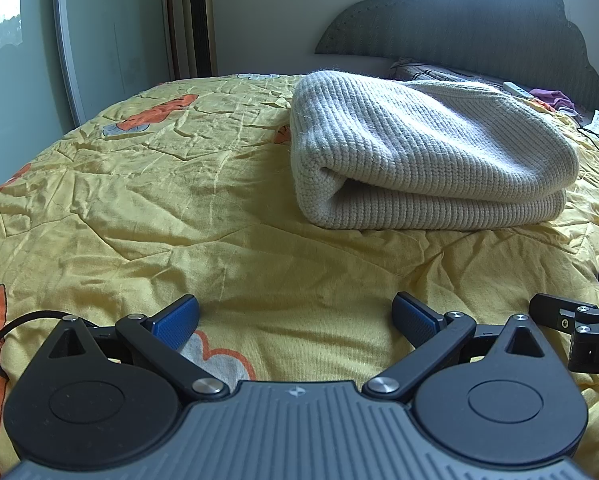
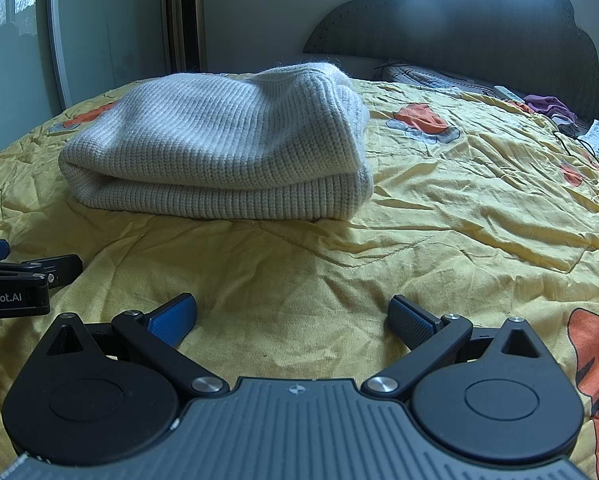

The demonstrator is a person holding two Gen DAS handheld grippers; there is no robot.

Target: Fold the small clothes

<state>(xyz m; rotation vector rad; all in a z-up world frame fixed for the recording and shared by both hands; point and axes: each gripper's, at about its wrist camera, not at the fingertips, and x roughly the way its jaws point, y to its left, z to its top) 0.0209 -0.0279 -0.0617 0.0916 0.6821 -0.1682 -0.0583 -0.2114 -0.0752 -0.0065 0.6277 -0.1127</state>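
Observation:
A cream knitted sweater (image 1: 427, 152) lies folded in a thick bundle on the yellow quilt (image 1: 159, 208). It also shows in the right wrist view (image 2: 219, 148), ahead and to the left. My left gripper (image 1: 295, 320) is open and empty, low over the quilt, short of the sweater. My right gripper (image 2: 291, 318) is open and empty, also low over the quilt and short of the sweater. The two grippers sit side by side: the right one shows at the left wrist view's right edge (image 1: 579, 328), the left one at the right wrist view's left edge (image 2: 15, 284).
A dark padded headboard (image 1: 479, 28) stands at the back. Purple clothing (image 2: 547, 106), a white remote (image 2: 507, 94), a black cable (image 2: 583, 152) and papers lie near the pillows at the far right. A tall tower fan (image 1: 197, 16) and a mirrored wardrobe door (image 1: 111, 32) stand behind the bed.

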